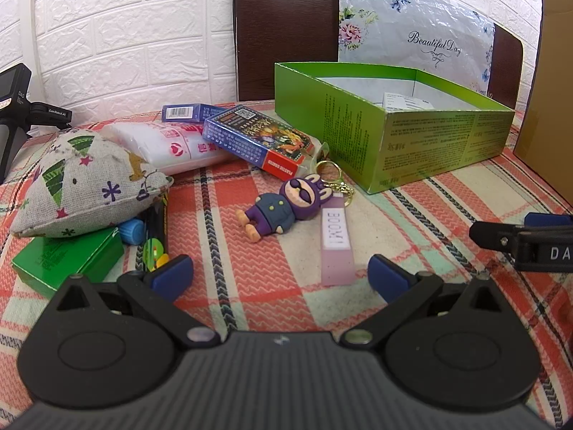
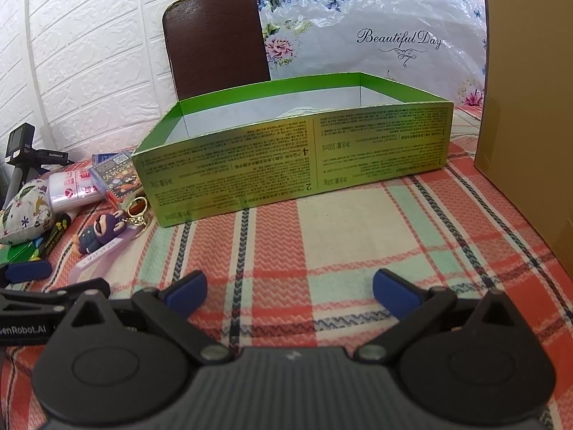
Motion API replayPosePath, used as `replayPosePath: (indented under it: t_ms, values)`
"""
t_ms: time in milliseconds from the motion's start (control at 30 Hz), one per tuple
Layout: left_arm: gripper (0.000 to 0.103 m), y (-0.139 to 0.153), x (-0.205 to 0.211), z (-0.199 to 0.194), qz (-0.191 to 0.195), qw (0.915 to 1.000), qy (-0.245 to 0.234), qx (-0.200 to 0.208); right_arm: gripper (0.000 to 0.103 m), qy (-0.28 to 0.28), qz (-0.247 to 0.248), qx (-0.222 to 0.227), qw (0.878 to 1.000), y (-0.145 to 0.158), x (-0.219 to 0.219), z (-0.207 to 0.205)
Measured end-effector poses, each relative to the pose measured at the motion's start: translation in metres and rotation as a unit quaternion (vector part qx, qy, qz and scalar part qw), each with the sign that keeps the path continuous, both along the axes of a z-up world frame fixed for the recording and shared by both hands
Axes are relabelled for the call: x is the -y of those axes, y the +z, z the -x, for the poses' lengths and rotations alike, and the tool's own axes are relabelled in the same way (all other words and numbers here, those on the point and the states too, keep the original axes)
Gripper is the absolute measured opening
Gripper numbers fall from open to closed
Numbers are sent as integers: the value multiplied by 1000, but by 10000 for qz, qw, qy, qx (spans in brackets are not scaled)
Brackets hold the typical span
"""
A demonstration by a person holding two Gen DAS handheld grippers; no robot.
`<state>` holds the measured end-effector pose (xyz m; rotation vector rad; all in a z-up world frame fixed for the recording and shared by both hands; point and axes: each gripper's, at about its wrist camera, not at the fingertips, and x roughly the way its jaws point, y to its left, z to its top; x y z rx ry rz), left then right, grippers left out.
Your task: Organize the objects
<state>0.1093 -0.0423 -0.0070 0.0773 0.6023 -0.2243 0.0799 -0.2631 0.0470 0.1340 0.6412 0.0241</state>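
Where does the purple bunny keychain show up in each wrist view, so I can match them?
Left wrist: purple bunny keychain lies at centre, on the cloth just beyond the open left gripper.
Right wrist: purple bunny keychain at the far left edge, mid-height.
Shared landmark: the green box, right of the keychain in both.

Plaid-clothed table [image 1: 412, 236]: green open box [image 1: 422, 143], purple keychain figure [image 1: 283, 208], card pack [image 1: 258, 138], tissue packet [image 1: 172, 147], patterned pouch [image 1: 82, 182], small green box [image 1: 68, 258]

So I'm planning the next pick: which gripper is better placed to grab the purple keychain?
Left. The left gripper is open with the keychain straight ahead; the right gripper faces the green box.
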Motion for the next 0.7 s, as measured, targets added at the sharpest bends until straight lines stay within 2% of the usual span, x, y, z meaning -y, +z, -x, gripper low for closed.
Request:
replayPosePath:
  t_ms: [300,700]
  values:
    - [103,0,0,0,-2,10000,6,2,103,3,-292,96,9995,0,7,3]
    - [103,-1,0,0,-7,10000,14,2,103,-18,-407,145,9991,0,7,6]
